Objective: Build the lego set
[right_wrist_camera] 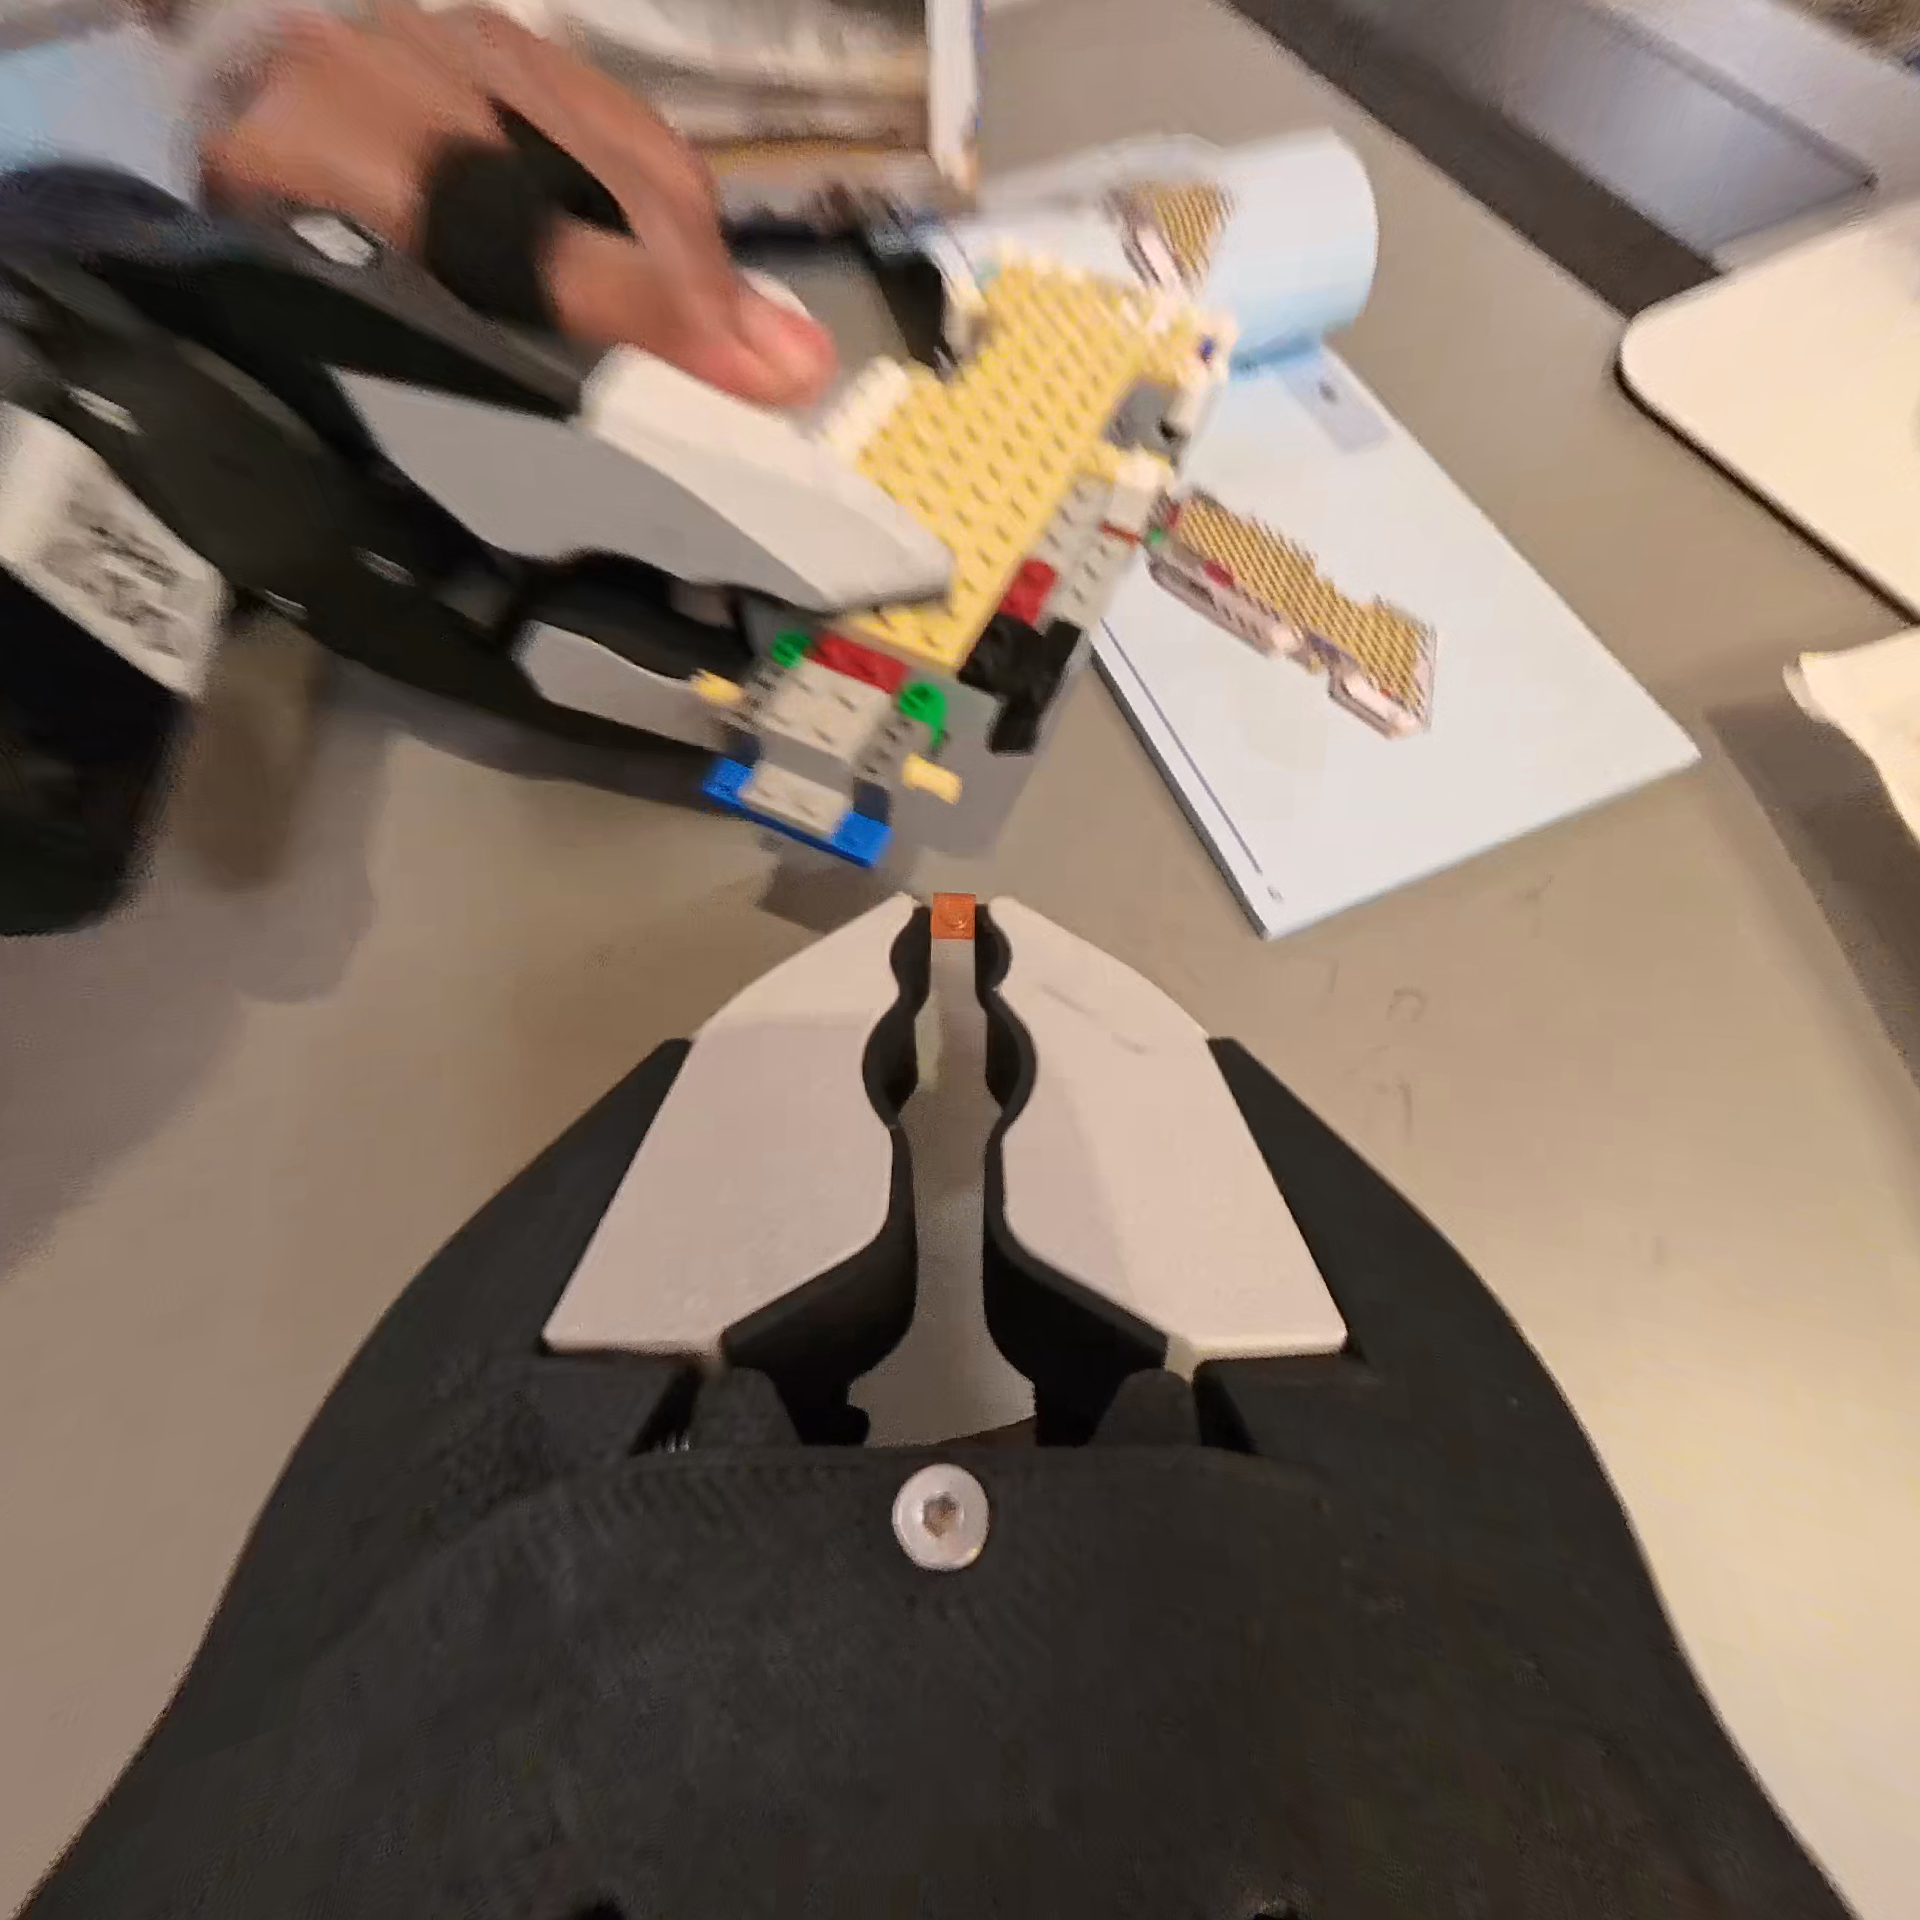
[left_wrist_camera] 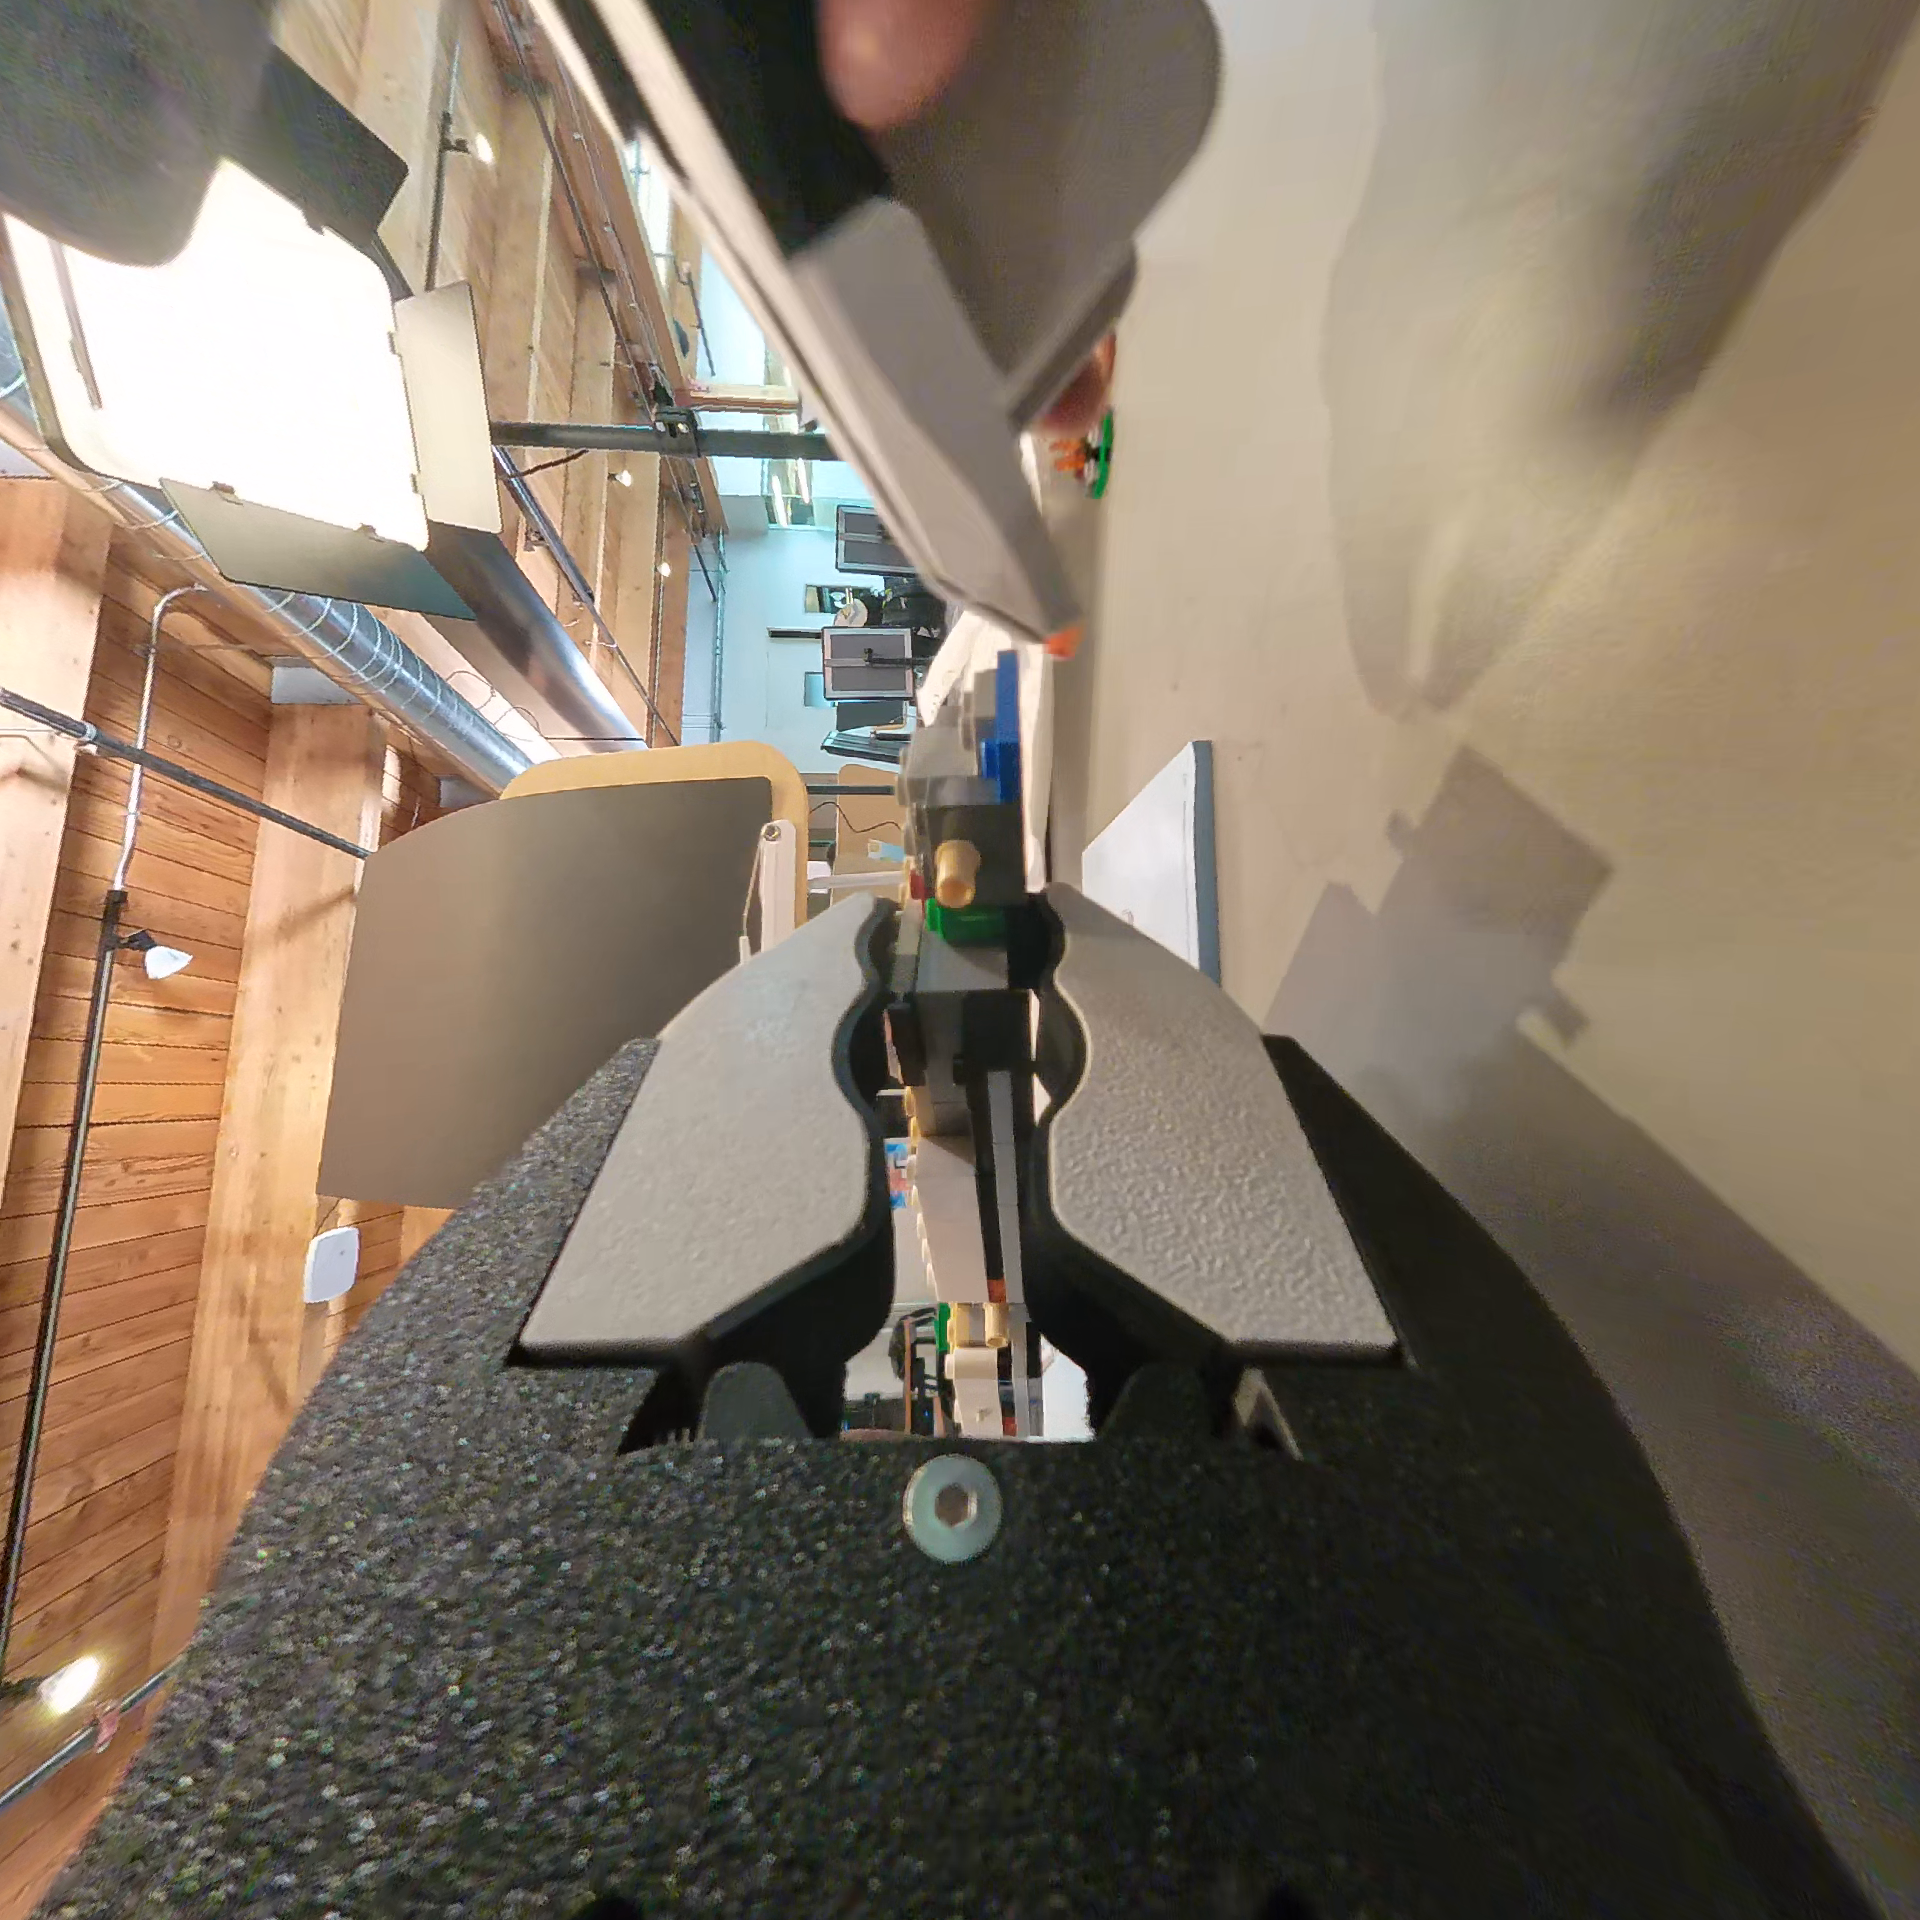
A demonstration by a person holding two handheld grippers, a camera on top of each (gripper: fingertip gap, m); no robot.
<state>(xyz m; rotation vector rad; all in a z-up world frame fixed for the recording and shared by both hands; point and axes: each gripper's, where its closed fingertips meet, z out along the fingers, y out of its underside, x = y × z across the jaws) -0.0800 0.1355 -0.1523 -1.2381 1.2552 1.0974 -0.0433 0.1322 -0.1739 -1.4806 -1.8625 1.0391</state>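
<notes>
Left wrist view: the left gripper [left_wrist_camera: 961, 925] pinches a brick model [left_wrist_camera: 961, 997] edge-on between its fingers; only here a wooden wall [left_wrist_camera: 156, 935] and lamp panel [left_wrist_camera: 239, 374] show.

Right wrist view: the right gripper [right_wrist_camera: 954, 914] pinches a small orange brick [right_wrist_camera: 953, 918] just below the model's blue end. Only here its yellow studded top and the open booklet [right_wrist_camera: 1403, 727] on the table [right_wrist_camera: 416, 1039] show. Its print is too blurred to read.

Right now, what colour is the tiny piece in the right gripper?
Orange: a small square stud piece pinched at the gripper tips, clearest in the right wrist view.
</notes>
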